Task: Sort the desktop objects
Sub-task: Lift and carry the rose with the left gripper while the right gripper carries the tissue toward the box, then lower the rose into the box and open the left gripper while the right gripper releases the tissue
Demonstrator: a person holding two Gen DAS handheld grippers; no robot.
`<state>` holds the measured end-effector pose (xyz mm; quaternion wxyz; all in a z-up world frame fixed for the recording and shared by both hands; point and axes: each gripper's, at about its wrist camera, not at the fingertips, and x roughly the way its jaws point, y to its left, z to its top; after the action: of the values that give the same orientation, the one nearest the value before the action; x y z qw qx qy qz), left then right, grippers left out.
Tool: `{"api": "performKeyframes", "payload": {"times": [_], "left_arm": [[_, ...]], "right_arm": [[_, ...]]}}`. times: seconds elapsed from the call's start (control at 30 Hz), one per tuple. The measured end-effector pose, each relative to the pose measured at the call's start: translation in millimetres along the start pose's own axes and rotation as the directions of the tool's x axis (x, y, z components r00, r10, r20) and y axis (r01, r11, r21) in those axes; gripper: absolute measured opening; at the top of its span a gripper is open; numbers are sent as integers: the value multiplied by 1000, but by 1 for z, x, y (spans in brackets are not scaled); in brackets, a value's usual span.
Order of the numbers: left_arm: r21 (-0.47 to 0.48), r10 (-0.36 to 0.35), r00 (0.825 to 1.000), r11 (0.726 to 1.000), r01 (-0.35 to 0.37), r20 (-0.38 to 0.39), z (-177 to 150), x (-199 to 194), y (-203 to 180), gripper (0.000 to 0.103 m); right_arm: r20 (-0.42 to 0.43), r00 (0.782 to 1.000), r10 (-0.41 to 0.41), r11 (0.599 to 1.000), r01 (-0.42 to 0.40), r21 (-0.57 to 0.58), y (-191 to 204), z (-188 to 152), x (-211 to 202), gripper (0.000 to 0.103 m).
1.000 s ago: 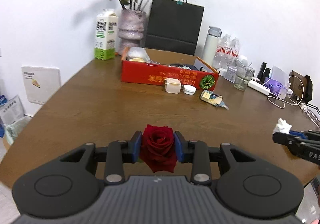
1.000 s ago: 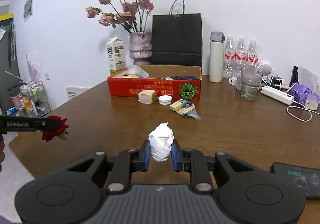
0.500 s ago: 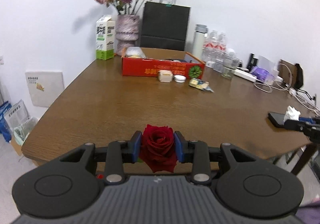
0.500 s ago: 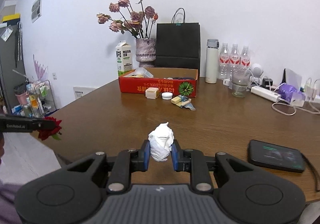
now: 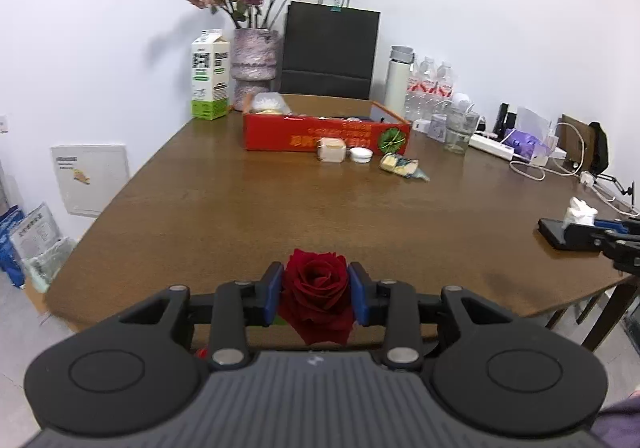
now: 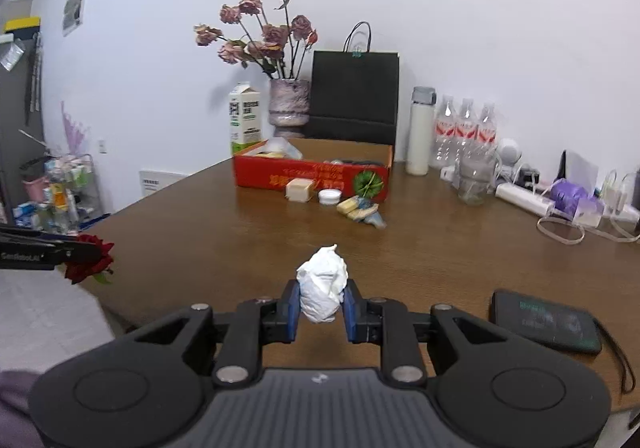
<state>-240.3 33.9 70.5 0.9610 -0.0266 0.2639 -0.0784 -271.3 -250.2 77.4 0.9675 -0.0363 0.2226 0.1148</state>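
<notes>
L gripper (image 5: 315, 298) clamped rose (image 5: 316, 296), R gripper (image 6: 319, 308) clamped tissue wad (image 6: 323, 284), both near table edge; advised keeping squeeze light en route to far red box (image 6: 312, 175).

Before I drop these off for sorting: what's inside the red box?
The red box holds a clear bag and dark items; its front wall hides the rest.

- brown wooden desk (image 5: 248, 215), rounded near edge.
- far side: red box (image 5: 326, 131), milk carton (image 5: 210, 73), vase (image 5: 255, 61), black bag (image 5: 330, 47), white flask (image 5: 398, 81), water bottles (image 6: 466, 127).
- before the box: tan block (image 6: 299, 189), white lid (image 6: 331, 196), snack packet (image 6: 360, 209).
- right: glass (image 6: 474, 183), power strip (image 6: 520, 197), cables (image 6: 560, 230), phone (image 6: 546, 322).
</notes>
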Motion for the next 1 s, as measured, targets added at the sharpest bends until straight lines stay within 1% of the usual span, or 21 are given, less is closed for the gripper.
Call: {"api": "performKeyframes", "payload": {"times": [0.07, 0.17, 0.27, 0.33, 0.37, 0.43, 0.5, 0.57, 0.6, 0.63, 0.67, 0.7, 0.73, 0.77, 0.83, 0.9, 0.93, 0.97, 1.0], "left_arm": [[8, -17, 1000, 1000, 17, 19, 7, 9, -4, 35], [31, -31, 997, 999, 29, 67, 25, 28, -10, 35], [50, -44, 994, 998, 39, 95, 46, 54, -13, 35], [57, -37, 994, 998, 31, 104, 65, 77, -14, 35], [61, -48, 991, 997, 41, 122, 76, 89, -14, 35], [58, -45, 987, 998, 36, 156, 99, 115, -10, 35], [48, -46, 984, 998, 38, 173, 127, 153, -7, 35], [22, -18, 978, 1000, 13, 210, 149, 189, -6, 35], [36, -18, 975, 999, 10, 223, 161, 210, -7, 35], [15, -27, 975, 1000, 24, 219, 174, 232, -5, 35], [-19, -56, 977, 998, 61, 208, 187, 254, -1, 35], [-44, -80, 977, 995, 91, 198, 197, 272, 2, 35], [-72, -86, 979, 992, 100, 183, 207, 292, 5, 35], [-91, -71, 985, 992, 87, 159, 219, 315, 8, 35], [-155, -20, 991, 987, 40, 129, 233, 351, 17, 35], [-190, 45, 995, 981, -28, 89, 245, 384, 23, 35], [-170, 78, 994, 983, -63, 81, 250, 399, 23, 35], [-117, 135, 989, 985, -128, 53, 255, 416, 19, 35], [-96, 172, 985, 981, -168, 25, 258, 428, 18, 35]], "right_arm": [[26, 1000, -2, 1000, 3, -18, 3, 7, 8, 21], [68, 997, -38, 999, 40, -30, 1, 19, 22, 21], [88, 995, -44, 999, 45, -13, -9, 38, 48, 21], [107, 993, -38, 999, 38, 0, -16, 54, 70, 21], [117, 993, -31, 1000, 31, 7, -19, 62, 82, 21], [130, 991, -10, 1000, 9, 15, -26, 83, 112, 21], [162, 987, 18, 1000, -20, 10, -31, 105, 146, 21], [154, 988, 27, 999, -31, 24, -37, 133, 192, 21], [156, 987, 28, 999, -32, 19, -38, 144, 212, 20], [165, 986, 31, 999, -35, 20, -41, 155, 232, 21], [173, 984, 36, 999, -41, 24, -44, 166, 254, 21], [166, 985, 38, 999, -42, 23, -47, 176, 277, 21], [150, 988, 25, 999, -29, 29, -50, 185, 300, 21], [117, 993, -2, 1000, -1, 25, -53, 195, 327, 21], [51, 998, -38, 999, 36, 34, -61, 208, 370, 21], [4, 997, -71, 995, 70, 65, -71, 216, 411, 21], [-26, 996, -81, 993, 83, 81, -75, 217, 425, 21], [-59, 994, -92, 990, 98, 105, -79, 218, 440, 21], [-92, 991, -96, 987, 107, 117, -82, 220, 455, 21]]}}
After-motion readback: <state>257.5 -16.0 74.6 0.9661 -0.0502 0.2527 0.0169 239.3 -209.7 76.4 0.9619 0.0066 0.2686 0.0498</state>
